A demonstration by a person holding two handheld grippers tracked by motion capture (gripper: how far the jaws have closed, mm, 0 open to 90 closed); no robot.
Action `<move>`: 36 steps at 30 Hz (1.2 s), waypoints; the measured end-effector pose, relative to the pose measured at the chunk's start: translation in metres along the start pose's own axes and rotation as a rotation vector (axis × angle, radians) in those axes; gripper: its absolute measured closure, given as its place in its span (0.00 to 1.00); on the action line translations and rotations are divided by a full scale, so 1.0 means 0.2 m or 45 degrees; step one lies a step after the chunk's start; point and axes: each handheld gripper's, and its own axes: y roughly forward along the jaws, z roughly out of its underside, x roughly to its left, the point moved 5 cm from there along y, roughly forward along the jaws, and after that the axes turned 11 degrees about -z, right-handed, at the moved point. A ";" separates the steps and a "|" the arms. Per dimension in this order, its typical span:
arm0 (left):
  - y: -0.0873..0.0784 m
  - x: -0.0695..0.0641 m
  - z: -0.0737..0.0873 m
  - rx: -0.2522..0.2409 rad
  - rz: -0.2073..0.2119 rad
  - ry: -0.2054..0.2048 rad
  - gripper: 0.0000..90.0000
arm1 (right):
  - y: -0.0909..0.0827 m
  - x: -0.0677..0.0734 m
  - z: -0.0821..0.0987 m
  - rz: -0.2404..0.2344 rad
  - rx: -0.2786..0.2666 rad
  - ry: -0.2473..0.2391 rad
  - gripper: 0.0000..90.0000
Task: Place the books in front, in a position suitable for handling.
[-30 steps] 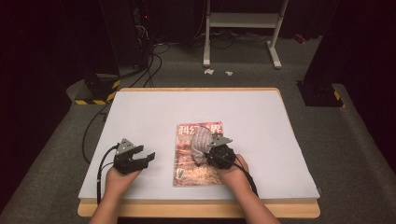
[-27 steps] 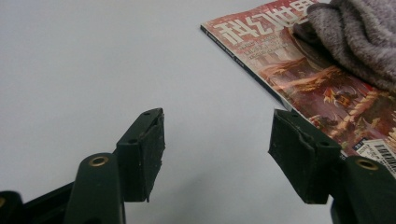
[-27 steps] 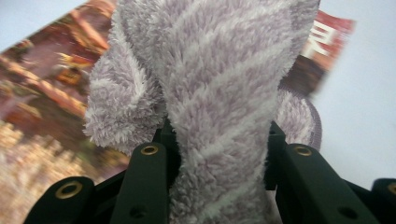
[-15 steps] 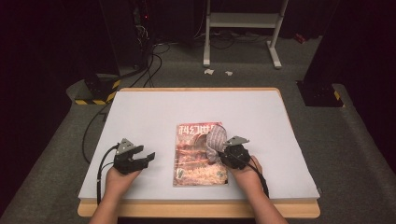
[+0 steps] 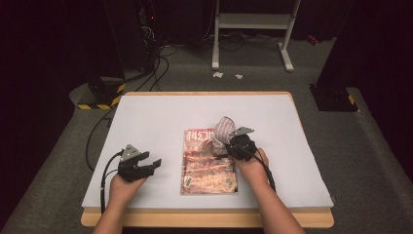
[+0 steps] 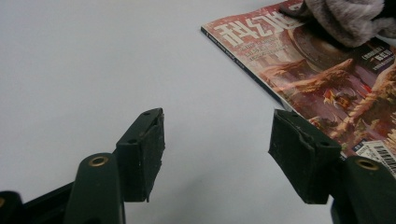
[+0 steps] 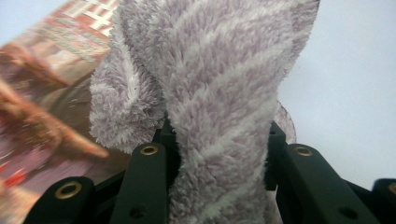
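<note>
A fluffy grey-and-lilac striped sock (image 5: 222, 131) (image 7: 219, 93) is pinched between the jaws of my right gripper (image 5: 229, 145) (image 7: 219, 163), which is shut on it and holds it over the top right part of a red magazine (image 5: 208, 161) (image 7: 32, 88). The magazine lies flat on the white table top (image 5: 160, 117). My left gripper (image 5: 152, 165) (image 6: 217, 154) rests on the table to the left of the magazine (image 6: 327, 79), its jaws open with nothing between them. A corner of the sock (image 6: 345, 16) hangs above the magazine's far end.
The wooden table edge (image 5: 204, 219) runs along the front. Beyond the table are a white metal stand (image 5: 253, 29), cables on the floor (image 5: 160, 58) and a yellow-black striped base (image 5: 100, 100) at the left.
My right gripper has carried the sock to the right and slightly up, from the magazine's middle to its top right part. The left gripper has stayed in place.
</note>
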 end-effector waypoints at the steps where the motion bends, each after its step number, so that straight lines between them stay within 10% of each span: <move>1: 0.00 0.00 0.00 -0.001 0.000 0.001 0.40 | 0.02 -0.01 0.00 -0.002 0.009 0.010 0.72; 14: 0.00 0.00 0.00 -0.008 0.005 -0.013 0.40 | 0.13 0.05 -0.07 -0.005 0.053 -0.042 0.71; 36: -0.02 0.01 0.01 -0.005 0.011 -0.025 0.40 | 0.41 0.45 -0.30 -0.180 0.038 -0.186 0.71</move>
